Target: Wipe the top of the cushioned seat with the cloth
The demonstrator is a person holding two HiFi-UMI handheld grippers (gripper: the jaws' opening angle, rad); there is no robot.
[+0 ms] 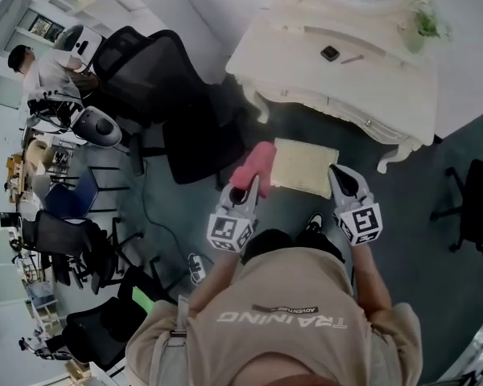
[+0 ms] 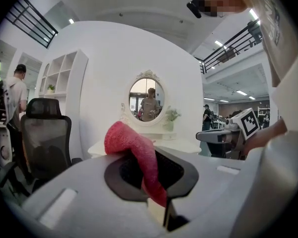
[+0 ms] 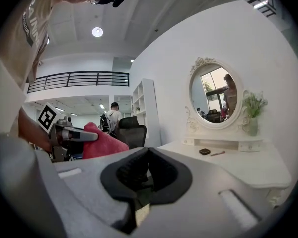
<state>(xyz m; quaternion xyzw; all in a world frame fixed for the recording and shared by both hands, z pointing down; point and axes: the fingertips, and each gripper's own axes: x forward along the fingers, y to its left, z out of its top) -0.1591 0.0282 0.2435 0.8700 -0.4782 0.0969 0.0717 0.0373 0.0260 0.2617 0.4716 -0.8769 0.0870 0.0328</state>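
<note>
Left jaws: closed on the cloth point(image 2: 133, 148). The red-pink fabric is pinched between them and folds up over the jaw tips.
Right jaws: brought fully together, with nothing between them.
Left gripper point(image 1: 249, 185): held at the left edge of the cushioned seat point(image 1: 306, 167), with the cloth bunched over that edge.
Right gripper point(image 1: 339, 180): held at the seat's right edge, empty.
Cloth contact: in the head view the cloth sits at or just above the seat's left edge. Whether it touches the cushion cannot be told.
Seat position: between the two grippers, on the floor point(image 1: 435, 296), just in front of the dressing table point(image 1: 306, 55). An office chair point(image 1: 145, 79) stands to its left.
Seat top: cream and bare, with no cloth lying flat on it.
Done: the cloth is gripped and has been brought to the seat.
Remaining: judged to be the whole wipe, from the left edge across to the right edge, including all four corners.
</note>
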